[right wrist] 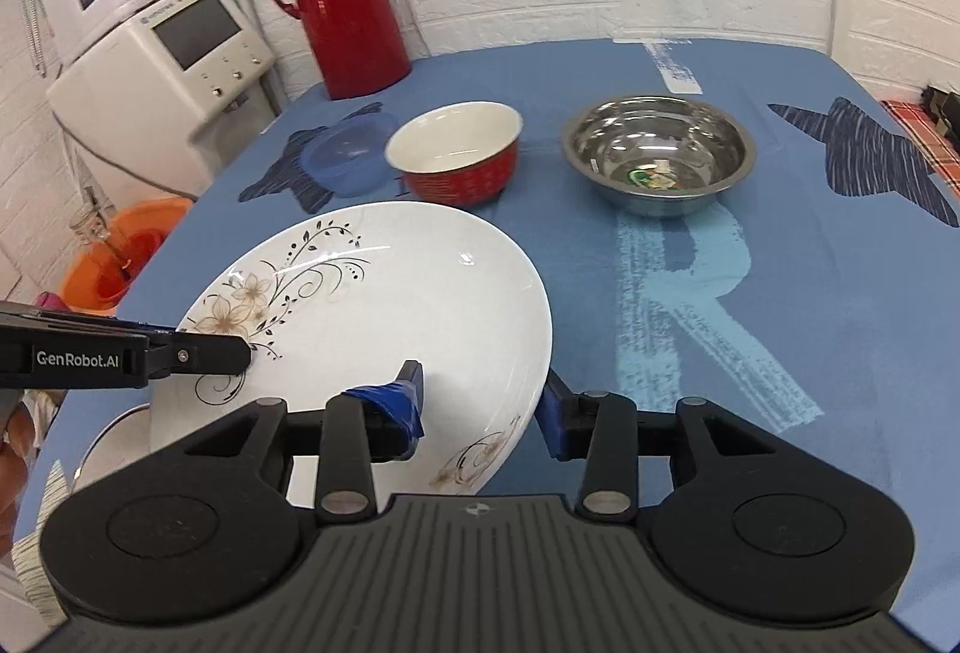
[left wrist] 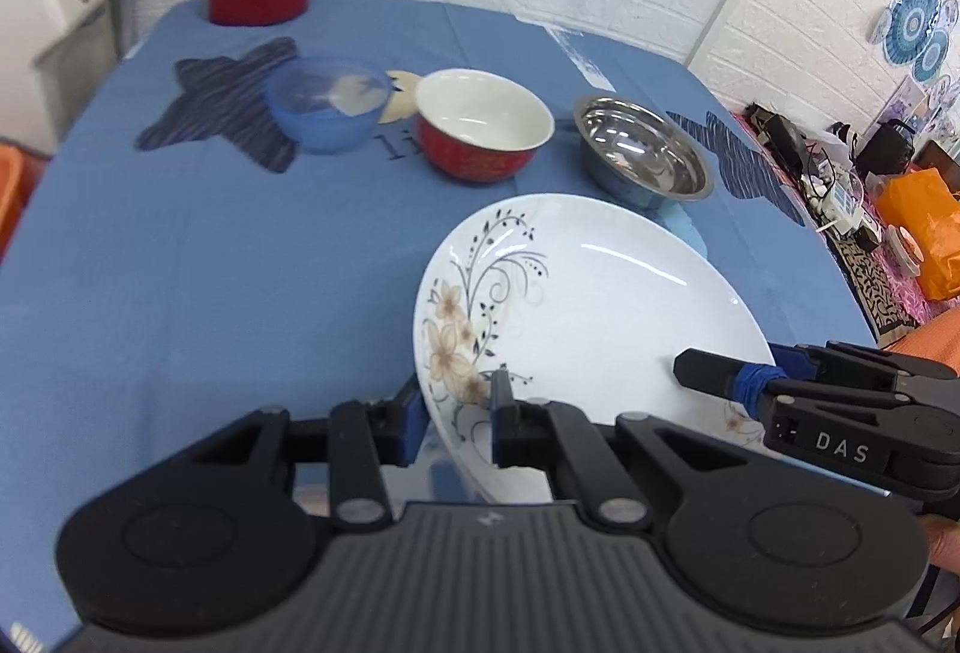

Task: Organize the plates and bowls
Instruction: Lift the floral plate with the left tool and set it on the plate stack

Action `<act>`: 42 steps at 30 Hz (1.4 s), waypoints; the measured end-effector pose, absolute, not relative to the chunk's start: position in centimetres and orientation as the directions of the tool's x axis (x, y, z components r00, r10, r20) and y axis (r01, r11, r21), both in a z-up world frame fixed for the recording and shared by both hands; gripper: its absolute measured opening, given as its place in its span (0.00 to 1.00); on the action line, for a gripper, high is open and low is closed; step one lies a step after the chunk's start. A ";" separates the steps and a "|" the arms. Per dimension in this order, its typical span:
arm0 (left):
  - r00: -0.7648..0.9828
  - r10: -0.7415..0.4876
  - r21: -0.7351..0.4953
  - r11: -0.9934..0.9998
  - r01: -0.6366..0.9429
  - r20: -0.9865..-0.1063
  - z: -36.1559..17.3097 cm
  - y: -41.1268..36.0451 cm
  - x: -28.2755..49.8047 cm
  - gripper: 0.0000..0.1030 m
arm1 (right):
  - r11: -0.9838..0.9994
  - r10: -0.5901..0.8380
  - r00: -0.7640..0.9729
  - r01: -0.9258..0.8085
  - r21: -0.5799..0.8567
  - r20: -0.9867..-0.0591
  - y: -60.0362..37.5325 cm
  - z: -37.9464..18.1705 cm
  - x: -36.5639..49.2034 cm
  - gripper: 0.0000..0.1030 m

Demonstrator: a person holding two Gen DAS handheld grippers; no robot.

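Between the blue-padded fingers (left wrist: 500, 395) of the left gripper (left wrist: 459, 413), pinched at its near rim, a white floral plate (left wrist: 588, 305), tilted and lifted off the blue-clothed surface (left wrist: 210, 263); clamped likewise on the plate's opposite near edge by the right gripper (right wrist: 480, 401), one finger over the face, one under the rim, so closed on the plate from both sides. Glazed ceramic by the look of it: stiff, probably fairly heavy, slick under the pads, and liable to chip or shatter if dropped, so best held deep on the rim at two well-separated spots, as now, and set down flat and gently. Beyond the plate, toward the wall, three bowls in a row, apart from one another or nearly so: a blue plastic bowl (right wrist: 348, 155) on the left, just beside a red bowl with a white inside (right wrist: 456, 161) in the middle, and a steel bowl (right wrist: 660, 155) on the right, with a small sticker in its bottom. Further beyond the plate, at the surface's back edge, one red jug (right wrist: 348, 5). Below the plate's left edge in the right wrist view, a pale curved rim, possibly a second plate, too hidden to be sure. Counted plainly: one plate in hand, three bowls, one jug.
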State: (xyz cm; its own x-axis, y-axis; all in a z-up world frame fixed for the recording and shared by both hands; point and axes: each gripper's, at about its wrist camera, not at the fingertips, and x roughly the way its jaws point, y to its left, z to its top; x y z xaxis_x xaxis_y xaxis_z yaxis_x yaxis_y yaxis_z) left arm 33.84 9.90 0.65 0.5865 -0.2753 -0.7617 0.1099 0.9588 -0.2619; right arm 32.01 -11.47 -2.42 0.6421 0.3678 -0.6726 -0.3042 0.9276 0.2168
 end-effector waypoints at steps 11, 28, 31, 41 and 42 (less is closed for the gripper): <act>0.632 -0.156 -0.213 0.977 -0.015 -0.759 0.5 18.3 21.7 0.00 | 0.843 0.512 0.558 -0.471 0.259 -0.653 -2.6 -3.0 25.2 0.27; 0.634 -0.203 -0.266 0.964 -0.004 -0.747 -4.0 20.3 19.6 0.05 | 0.860 0.492 0.545 -0.424 0.283 -0.679 -1.3 -5.7 22.9 0.29; 0.636 -0.227 -0.286 0.958 0.011 -0.737 -4.0 20.5 19.5 0.19 | 0.858 0.491 0.557 -0.443 0.260 -0.670 -1.2 -5.2 22.5 0.29; 0.621 -0.266 -0.307 0.951 0.042 -0.737 -3.2 20.7 19.4 0.33 | 0.855 0.496 0.529 -0.438 0.279 -0.689 -2.2 -4.8 22.5 0.29; 0.628 -0.271 -0.310 0.949 0.049 -0.729 -2.9 20.8 19.3 0.33 | 0.857 0.491 0.530 -0.436 0.275 -0.691 -2.2 -4.7 22.5 0.30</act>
